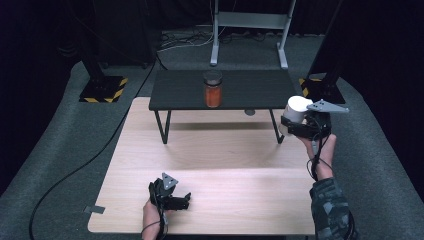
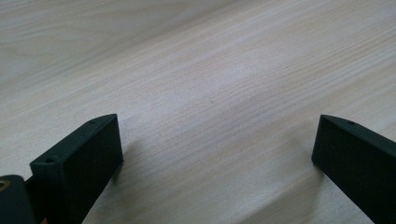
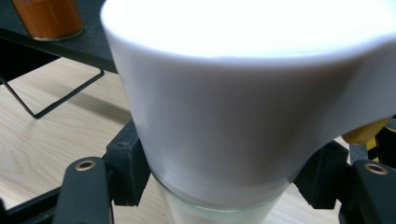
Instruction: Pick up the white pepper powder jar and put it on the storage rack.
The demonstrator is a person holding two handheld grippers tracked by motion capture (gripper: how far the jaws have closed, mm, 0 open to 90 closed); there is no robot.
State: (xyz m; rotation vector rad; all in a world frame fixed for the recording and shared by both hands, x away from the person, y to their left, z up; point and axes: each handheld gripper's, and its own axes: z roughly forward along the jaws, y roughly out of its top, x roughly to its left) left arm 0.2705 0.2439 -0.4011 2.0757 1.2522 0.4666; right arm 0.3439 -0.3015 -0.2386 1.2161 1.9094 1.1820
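A white-capped glass bottle [image 1: 296, 108] is held off the table at the right end of the small black shelf [image 1: 180, 90]; my right gripper [image 1: 302, 127] is shut on it. Close up, the white cap [image 3: 243, 93] looms large, with the glass body [image 3: 210, 212] clamped between the black jaws. A glass jar of orange powder [image 1: 213, 89] stands upright on the shelf, and its base [image 3: 46, 18] shows at the upper left of the right gripper view. My left gripper [image 1: 184, 201] rests low on the light wooden table [image 1: 215, 165] near the front edge, open, its fingers [image 2: 84, 163] wide apart over bare wood.
The black shelf stands on thin wire legs [image 1: 162, 127] at the table's far side. Beyond it are a grey metal stand [image 1: 250, 30], black posts with yellow-striped bases [image 1: 102, 90] and cables [image 1: 75, 170] on the grey carpet.
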